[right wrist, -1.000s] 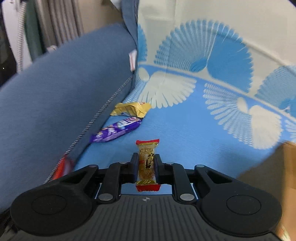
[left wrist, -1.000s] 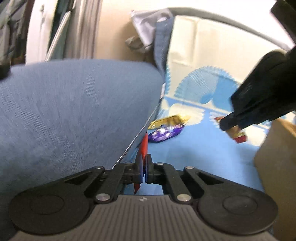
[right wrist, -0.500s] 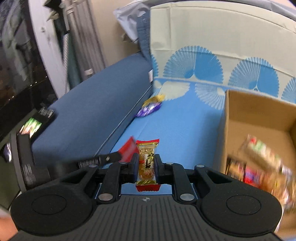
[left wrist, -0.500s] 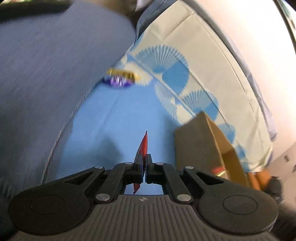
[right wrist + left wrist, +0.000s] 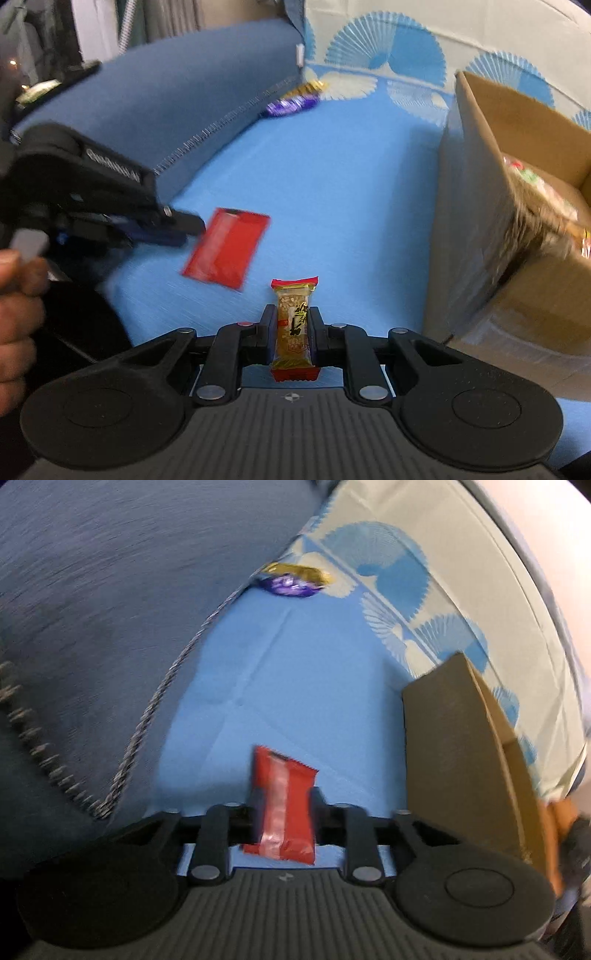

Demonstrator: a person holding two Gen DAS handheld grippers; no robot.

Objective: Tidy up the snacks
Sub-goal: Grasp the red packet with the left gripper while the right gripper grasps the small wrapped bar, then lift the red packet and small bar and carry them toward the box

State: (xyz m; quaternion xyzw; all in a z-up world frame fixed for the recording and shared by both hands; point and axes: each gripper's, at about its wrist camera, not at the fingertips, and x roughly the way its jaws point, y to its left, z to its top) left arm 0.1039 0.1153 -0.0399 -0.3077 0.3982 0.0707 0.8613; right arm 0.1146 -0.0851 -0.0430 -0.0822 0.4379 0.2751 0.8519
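- The red packet [image 5: 282, 805] is seen flat and thin between the jaws of the left gripper [image 5: 282, 812], which are opening; in the right wrist view it appears loose at the fingertips, above the blue sheet [image 5: 332, 192], short of the cardboard box [image 5: 480, 192].
- The golden snack bar [image 5: 293, 326] is clamped at its middle by the closed right gripper [image 5: 291, 328].
- Both are judged light, with slippery crinkling wrappers; the bar is perhaps brittle, so a hold across the middle is preferred.
- A purple packet [image 5: 291, 105] and a gold one [image 5: 310, 88] lie beside the dark blue cushion [image 5: 166, 110], well apart from the box.
- The sheet is soft and creased; a flat packet may be hard to pick from it.
- Other snacks are seen in the box, blurred.
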